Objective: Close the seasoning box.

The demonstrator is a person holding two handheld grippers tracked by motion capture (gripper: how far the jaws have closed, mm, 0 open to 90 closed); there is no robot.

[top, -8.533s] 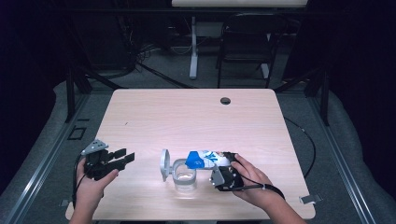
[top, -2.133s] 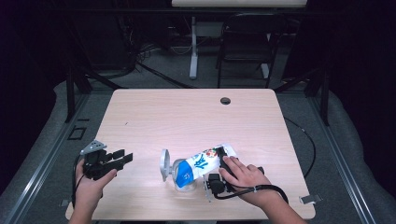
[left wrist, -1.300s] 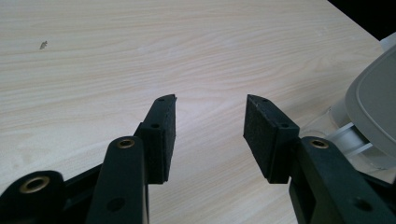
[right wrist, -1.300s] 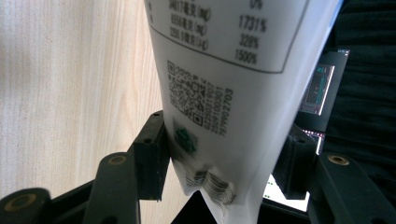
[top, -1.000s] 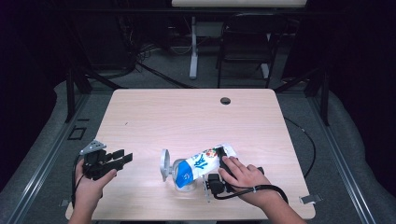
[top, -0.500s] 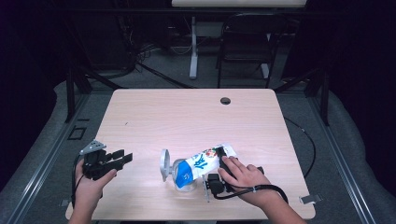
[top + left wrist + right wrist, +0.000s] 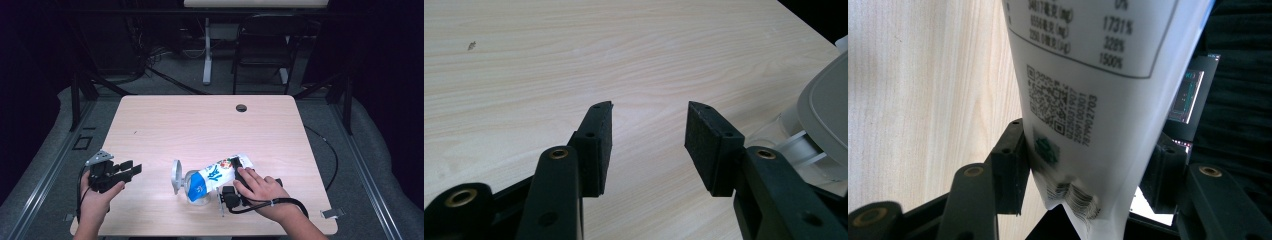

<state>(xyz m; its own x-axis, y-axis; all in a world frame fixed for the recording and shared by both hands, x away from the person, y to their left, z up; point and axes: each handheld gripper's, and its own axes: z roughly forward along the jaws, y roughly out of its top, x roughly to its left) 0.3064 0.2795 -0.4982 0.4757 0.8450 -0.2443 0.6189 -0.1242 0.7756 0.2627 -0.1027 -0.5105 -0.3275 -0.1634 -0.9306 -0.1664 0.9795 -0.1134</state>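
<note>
**Observer A:** Near the front edge of the table, right of centre, lies one white-and-blue pouch, tipped on its side. Its long axis runs from far right to near left, the low end pushed into a clear jar.

**Observer B:** And the right gripper?

**Observer A:** Clamped on the far-right end of the pouch. In the right gripper view the printed pouch sits squarely between the two black jaws, which stand fairly wide with the bag's full thickness filling the gap. The jar lies left and nearer from that claw, straight along the pouch's axis.

**Observer B:** Left gripper?

**Observer A:** Idle at the near-left of the table, jaws parted, nothing between them. Its own view has bare wood between the pads, and the jar's grey hinged lid at the right edge. The lid stands open on the jar's left side, facing that gripper.

**Observer B:** So which hand is closer to the jar?

**Observer A:** The right, by way of the pouch. The left is well apart, though probably the one to steady the jar.

**Observer B:** Count?

**Observer A:** One pouch, one jar, one lid, two grippers, one cable hole far off.
</note>
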